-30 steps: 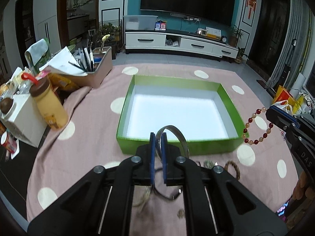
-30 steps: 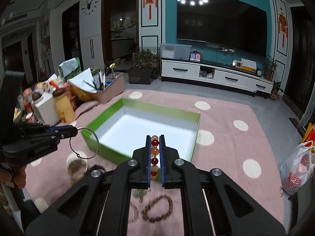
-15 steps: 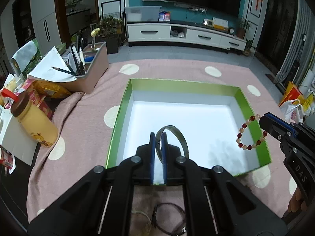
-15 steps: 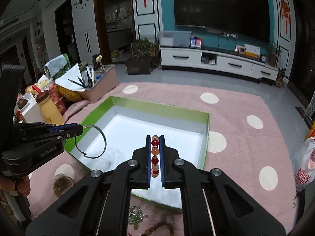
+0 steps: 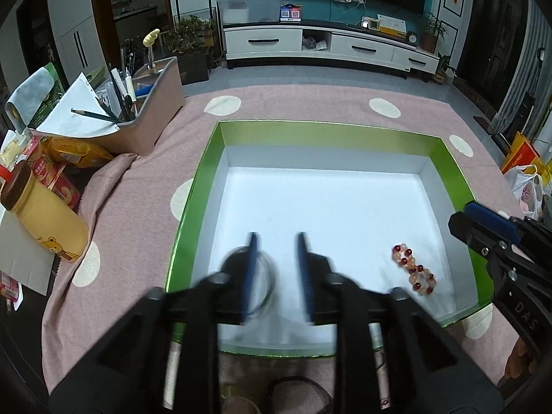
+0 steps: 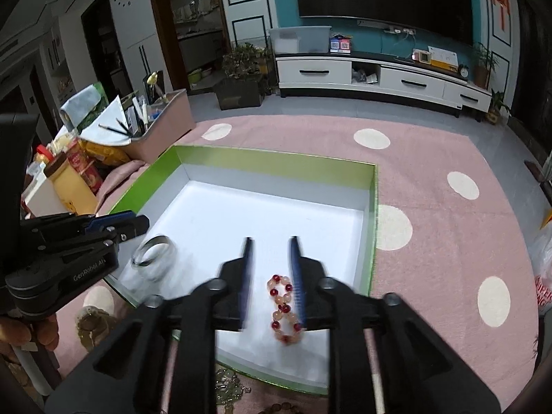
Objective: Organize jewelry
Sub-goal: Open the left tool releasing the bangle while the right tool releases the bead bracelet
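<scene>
A green box with a white floor (image 5: 324, 131) (image 6: 276, 160) lies on the pink dotted cloth. My left gripper (image 5: 276, 269) is open over the box's near left part; the silver bangle (image 5: 264, 276) (image 6: 151, 252) is blurred just under its left finger, free of the grip. My right gripper (image 6: 270, 269) is open over the box's near right part. The red and peach bead bracelet (image 6: 284, 305) (image 5: 414, 269) lies twisted on the box floor between its fingers. The right gripper also shows in the left wrist view (image 5: 483, 227), the left gripper in the right wrist view (image 6: 114, 224).
More jewelry lies on the cloth in front of the box (image 6: 227, 390) (image 5: 296, 393) and at its left (image 6: 91, 321). A pen-filled organizer (image 5: 145, 117), a yellow bottle (image 5: 45, 220) and snack packets stand at the left.
Both grippers moved forward over the box and opened. The bangle dropped from the left gripper and the bead bracelet from the right one into the box.
</scene>
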{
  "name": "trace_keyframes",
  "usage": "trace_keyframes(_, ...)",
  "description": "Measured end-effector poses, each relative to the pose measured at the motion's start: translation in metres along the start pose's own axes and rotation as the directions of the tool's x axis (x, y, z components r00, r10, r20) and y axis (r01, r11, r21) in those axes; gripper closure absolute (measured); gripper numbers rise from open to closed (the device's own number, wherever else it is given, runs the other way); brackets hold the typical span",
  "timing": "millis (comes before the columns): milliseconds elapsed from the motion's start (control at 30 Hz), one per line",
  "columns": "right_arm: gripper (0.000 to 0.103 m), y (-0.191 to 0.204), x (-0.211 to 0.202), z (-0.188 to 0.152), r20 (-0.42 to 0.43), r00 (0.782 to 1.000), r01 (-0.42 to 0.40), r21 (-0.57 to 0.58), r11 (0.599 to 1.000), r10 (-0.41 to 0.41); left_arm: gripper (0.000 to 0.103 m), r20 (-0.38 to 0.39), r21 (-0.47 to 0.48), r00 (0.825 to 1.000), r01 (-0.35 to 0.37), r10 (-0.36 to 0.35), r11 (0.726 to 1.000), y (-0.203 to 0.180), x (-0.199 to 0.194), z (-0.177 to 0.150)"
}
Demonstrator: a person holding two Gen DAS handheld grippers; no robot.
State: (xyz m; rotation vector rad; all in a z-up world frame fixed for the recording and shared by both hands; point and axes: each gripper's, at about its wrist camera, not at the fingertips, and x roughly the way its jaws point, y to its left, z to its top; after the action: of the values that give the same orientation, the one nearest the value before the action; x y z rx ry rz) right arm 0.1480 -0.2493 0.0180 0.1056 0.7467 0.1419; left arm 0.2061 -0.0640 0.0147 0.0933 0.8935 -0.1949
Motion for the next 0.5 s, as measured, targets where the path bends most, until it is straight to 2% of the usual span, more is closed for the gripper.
trace_keyframes(33, 0.058, -0.002, -0.005, -0.001, 0.011, 1.000, -0.003, 0.012, 1.000, 0.002, 0.066, 0.003, -0.001, 1.000, 0.002, -0.002, 1.000, 0.000, -0.002, 0.000)
trace_keyframes(100, 0.057, -0.004, -0.013, -0.002, 0.022, 1.000, -0.008, 0.023, 1.000, 0.007, 0.051, 0.012, -0.003, 1.000, -0.007, 0.007, 1.000, 0.001, -0.007, -0.001)
trace_keyframes(133, 0.057, -0.005, -0.017, -0.002, 0.027, 1.000, -0.010, 0.026, 1.000, 0.009, 0.048, 0.016, -0.005, 1.000, -0.009, 0.009, 1.000, 0.001, -0.010, -0.002)
trace_keyframes(267, 0.042, -0.008, -0.039, -0.008, 0.053, 0.999, -0.013, 0.044, 0.999, 0.010, 0.026, 0.035, -0.005, 0.999, -0.026, 0.027, 1.000, 0.002, -0.025, -0.008)
trace_keyframes(333, 0.041, -0.008, -0.049, -0.011, 0.058, 0.998, -0.014, 0.047, 0.999, 0.012, 0.023, 0.041, -0.008, 0.999, -0.024, 0.025, 1.000, 0.004, -0.032, -0.011)
trace_keyframes(367, 0.037, -0.009, -0.054, -0.013, 0.059, 0.998, -0.014, 0.051, 0.999, 0.011, 0.017, 0.042, -0.012, 0.999, -0.026, 0.027, 1.000, 0.005, -0.038, -0.013)
trace_keyframes(433, 0.027, -0.009, -0.066, -0.019, 0.062, 0.998, -0.008, 0.065, 0.998, 0.004, 0.015, 0.045, -0.015, 0.999, -0.029, 0.029, 0.999, 0.007, -0.045, -0.019)
trace_keyframes(500, 0.023, -0.009, -0.077, -0.025, 0.065, 0.998, -0.006, 0.071, 0.997, 0.001, 0.011, 0.046, -0.011, 0.998, -0.032, 0.032, 0.999, 0.008, -0.054, -0.025)
